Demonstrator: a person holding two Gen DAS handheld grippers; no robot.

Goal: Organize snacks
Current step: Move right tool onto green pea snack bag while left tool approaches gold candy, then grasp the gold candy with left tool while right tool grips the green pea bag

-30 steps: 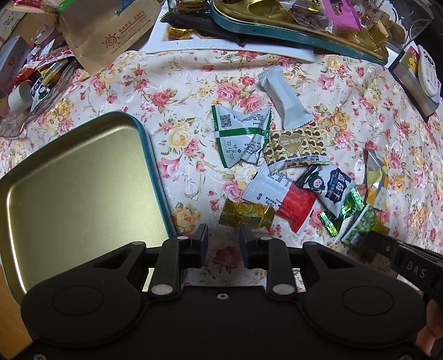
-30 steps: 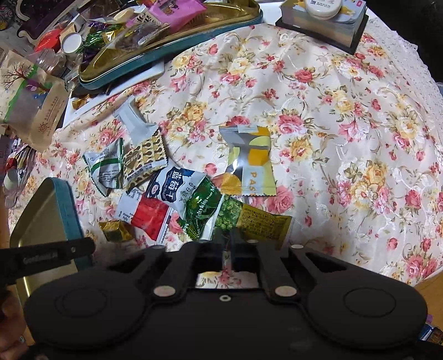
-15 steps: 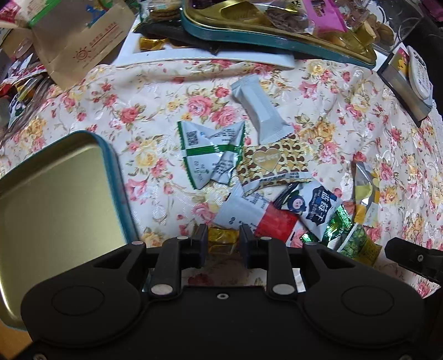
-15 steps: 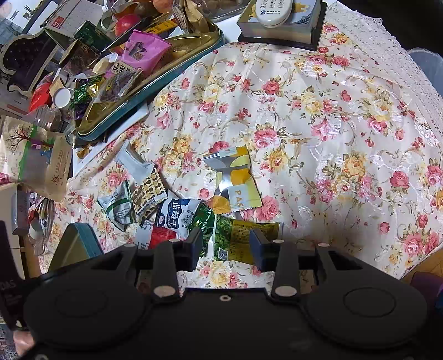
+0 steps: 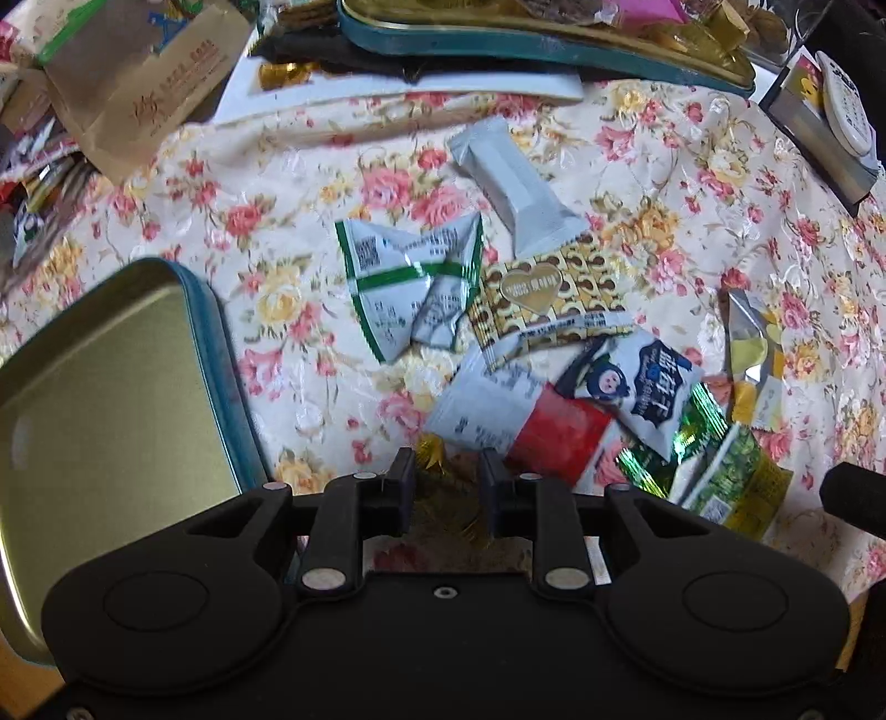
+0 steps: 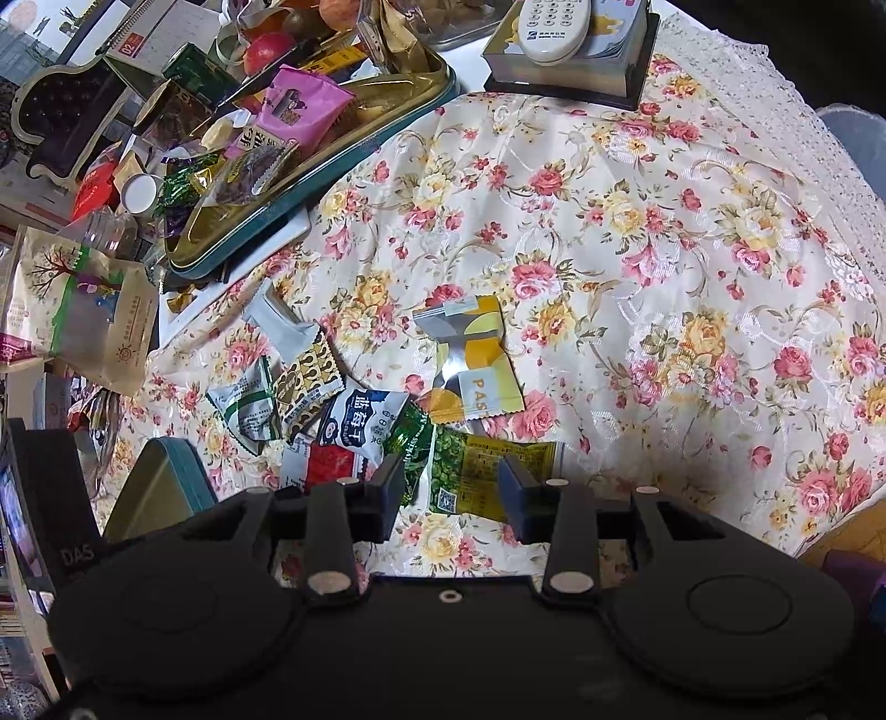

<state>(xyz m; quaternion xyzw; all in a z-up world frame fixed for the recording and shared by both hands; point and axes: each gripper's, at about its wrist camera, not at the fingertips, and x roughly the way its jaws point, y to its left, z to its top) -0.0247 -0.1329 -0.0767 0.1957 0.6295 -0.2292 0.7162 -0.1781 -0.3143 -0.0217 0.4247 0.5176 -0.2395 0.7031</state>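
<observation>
Several wrapped snacks lie in a loose pile on the floral cloth: a red-and-white packet, a blue-and-white packet and a brown heart-print packet. A small gold foil candy lies between the fingers of my left gripper, which points straight down; its jaws are closing and the pads do not visibly press it. A shallow gold tin with a teal rim sits just to its left. My right gripper hovers open over a green-and-yellow packet lying flat on the cloth.
A long teal-rimmed tin heaped with snacks lies at the back. A brown paper bag and clutter fill the back left. A remote control rests on a book at the back right. The lace table edge runs along the right.
My left gripper came down over the gold candy, which now sits between its fingers. My right gripper went from shut to open and drew up from the green-and-yellow packet.
</observation>
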